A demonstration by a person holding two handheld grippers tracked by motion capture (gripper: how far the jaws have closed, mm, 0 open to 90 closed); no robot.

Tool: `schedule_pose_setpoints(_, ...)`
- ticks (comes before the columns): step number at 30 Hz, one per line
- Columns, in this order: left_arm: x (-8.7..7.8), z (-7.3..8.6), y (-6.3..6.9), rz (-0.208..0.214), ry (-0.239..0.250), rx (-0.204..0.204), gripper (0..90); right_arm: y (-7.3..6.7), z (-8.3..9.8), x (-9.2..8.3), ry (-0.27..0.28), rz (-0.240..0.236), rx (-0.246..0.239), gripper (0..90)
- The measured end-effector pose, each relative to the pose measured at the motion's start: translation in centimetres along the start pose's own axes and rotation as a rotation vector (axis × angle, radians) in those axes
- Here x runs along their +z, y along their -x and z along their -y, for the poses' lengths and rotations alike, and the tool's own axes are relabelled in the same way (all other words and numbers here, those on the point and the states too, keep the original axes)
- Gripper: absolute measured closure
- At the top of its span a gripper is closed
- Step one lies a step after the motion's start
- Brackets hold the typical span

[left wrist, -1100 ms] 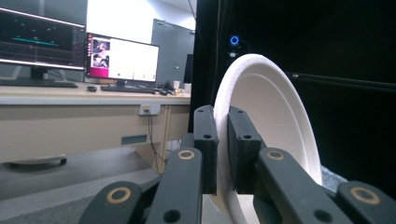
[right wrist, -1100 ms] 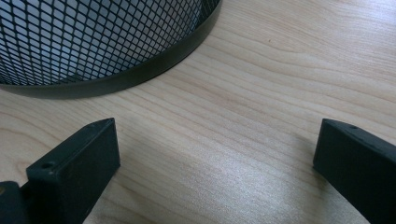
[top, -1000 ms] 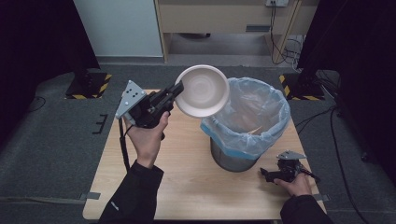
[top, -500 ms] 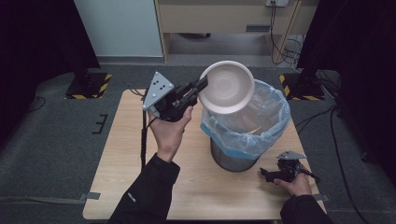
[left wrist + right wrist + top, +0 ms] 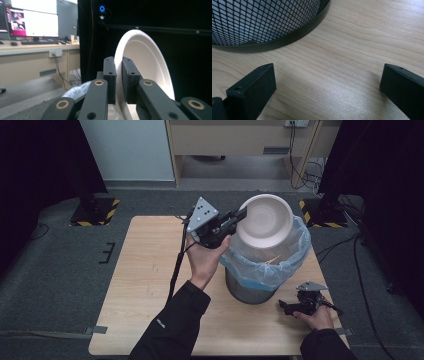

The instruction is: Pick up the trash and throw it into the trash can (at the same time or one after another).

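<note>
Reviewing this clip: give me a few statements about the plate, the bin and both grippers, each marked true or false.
1. The left gripper is shut on the rim of the white plate. True.
2. The plate lies flat on the wooden table. False: it is held tilted in the air above the mouth of the bin.
3. The bin has a pale blue bag liner folded over its rim. True.
4. The right gripper clamps the bin's mesh wall. False: its jaws stand wide apart over bare table, with the mesh wall beyond them.
5. The right hand rests on the table near the bin's base. True.
</note>
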State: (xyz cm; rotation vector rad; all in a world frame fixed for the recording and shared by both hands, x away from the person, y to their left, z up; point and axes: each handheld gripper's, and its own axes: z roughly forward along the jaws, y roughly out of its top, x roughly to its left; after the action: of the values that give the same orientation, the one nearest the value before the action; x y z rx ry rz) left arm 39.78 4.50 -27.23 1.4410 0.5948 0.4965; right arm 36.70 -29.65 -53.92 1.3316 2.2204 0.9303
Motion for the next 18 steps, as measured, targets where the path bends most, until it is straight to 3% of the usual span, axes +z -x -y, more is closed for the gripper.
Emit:
schedule_pose_setpoints(3,0.8,0.9,-0.2,0.028,-0.027,-0.008,77.2,0.0,0.0,0.0,0.0,0.0,0.0,0.7)
schedule_pose_setpoints(7,0.4,1.3,-0.7,0.025,-0.037,-0.02,69.5,0.0,0.0,0.0,0.0,-0.001,-0.001,0.7)
schedule_pose_setpoints(12,-1.9,1.4,-1.5,-0.003,-0.05,0.0,60.7,0.0,0.0,0.0,-0.001,-0.003,-0.005,0.8)
schedule_pose_setpoints(18,-5.6,2.9,-2.9,-0.056,-0.117,0.017,51.3,0.0,0.0,0.0,-0.005,-0.004,-0.005,0.7)
